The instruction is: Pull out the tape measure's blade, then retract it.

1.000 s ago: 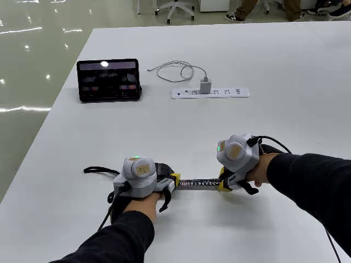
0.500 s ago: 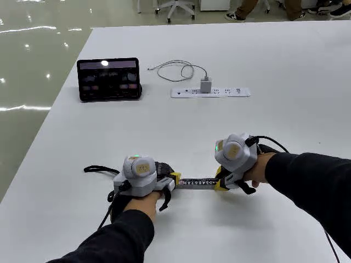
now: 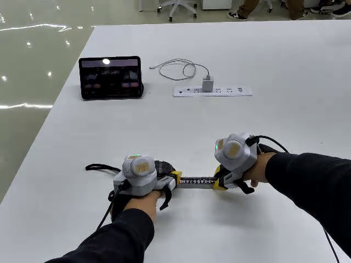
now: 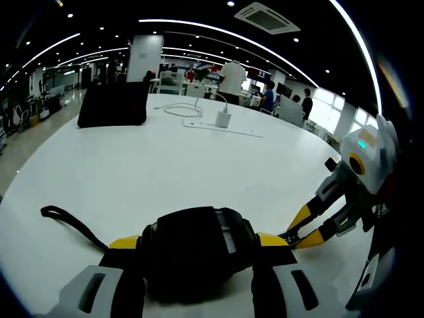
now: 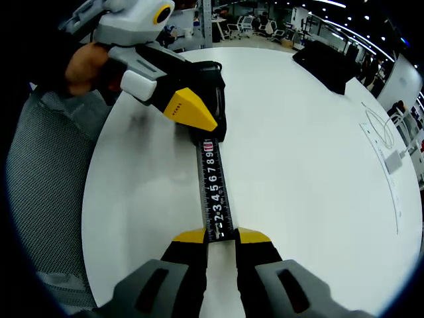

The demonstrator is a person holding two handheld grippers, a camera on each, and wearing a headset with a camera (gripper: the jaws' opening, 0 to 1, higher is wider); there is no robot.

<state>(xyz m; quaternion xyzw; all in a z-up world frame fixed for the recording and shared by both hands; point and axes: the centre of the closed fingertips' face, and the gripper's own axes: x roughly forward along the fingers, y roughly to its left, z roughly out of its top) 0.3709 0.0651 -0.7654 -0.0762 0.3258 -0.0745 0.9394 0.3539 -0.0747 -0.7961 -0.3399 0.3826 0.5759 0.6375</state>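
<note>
Black and compact, the tape measure's case (image 3: 163,167) is lying on the white table (image 3: 247,126) in the lower middle of the head view. The left gripper (image 3: 172,181) is clamping it between yellow-tipped jaws, and a dark strap (image 3: 98,167) is trailing off to the left. A short stretch of blade (image 3: 196,180) is running rightward to the right gripper (image 3: 218,182), which is pinching its free end. A tablet (image 3: 111,76) and a power strip (image 3: 213,91) are sitting well apart from the work, in the upper half of the frame. In the left gripper view the case is filling the bottom centre, the two jaws are pressing against its sides, and the right gripper is reaching in from the right edge. In the right gripper view the jaws are nearly shut on the blade's tip at bottom centre, and the numbered strip is running straight up the frame into the case's mouth. With so little blade out, I am judging this as either the pull just starting or the return nearly done; these views are not settling which. Either way, the next move is calling for the case to be kept pinned. The right gripper must be travelling dead along the blade's line, keeping its pinch so the strip is feeding rather than snapping.
</note>
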